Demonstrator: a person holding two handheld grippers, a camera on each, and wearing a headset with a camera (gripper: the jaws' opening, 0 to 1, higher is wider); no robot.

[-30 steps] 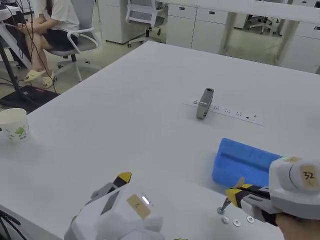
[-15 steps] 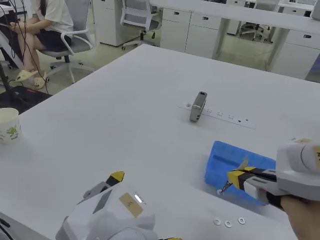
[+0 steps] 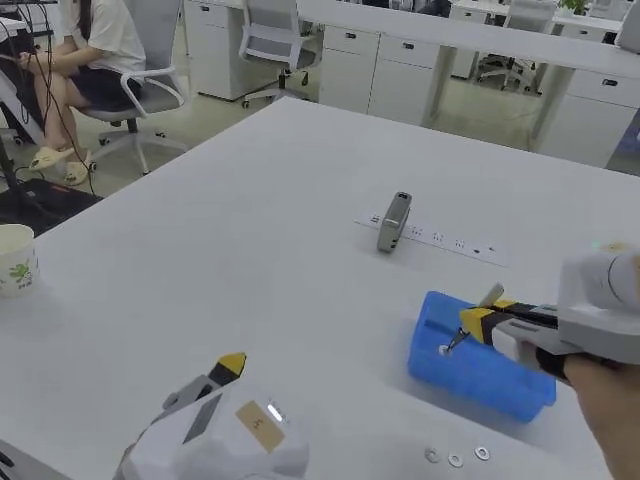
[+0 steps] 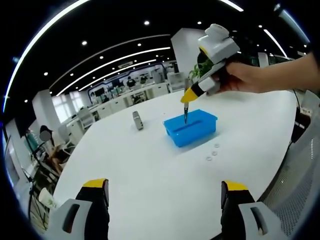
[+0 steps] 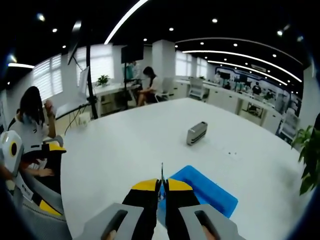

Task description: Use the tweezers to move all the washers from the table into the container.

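My right gripper point(image 3: 476, 323) is shut on thin metal tweezers point(image 3: 452, 343), whose tip hangs over the left part of the blue container point(image 3: 480, 375). A small pale speck sits at the tip; I cannot tell if it is a washer. Three washers point(image 3: 456, 459) lie on the white table in front of the container. In the left gripper view the tweezers point(image 4: 185, 112) point down into the container point(image 4: 191, 128), with the washers point(image 4: 212, 154) nearer. My left gripper point(image 4: 162, 200) is open and holds nothing, low at the near left point(image 3: 275, 425). The right gripper view shows the jaws closed on the tweezers point(image 5: 161, 179) above the container point(image 5: 202, 194).
A small metal block point(image 3: 393, 221) stands mid-table beside a flush socket strip point(image 3: 450, 242). A paper cup point(image 3: 15, 258) sits at the left edge. A person sits on a chair point(image 3: 140, 90) beyond the far left corner. Desks and chairs fill the background.
My right gripper has lifted the tweezers away from the washers on the table and carried them back over the blue container. The left gripper stayed low and open.
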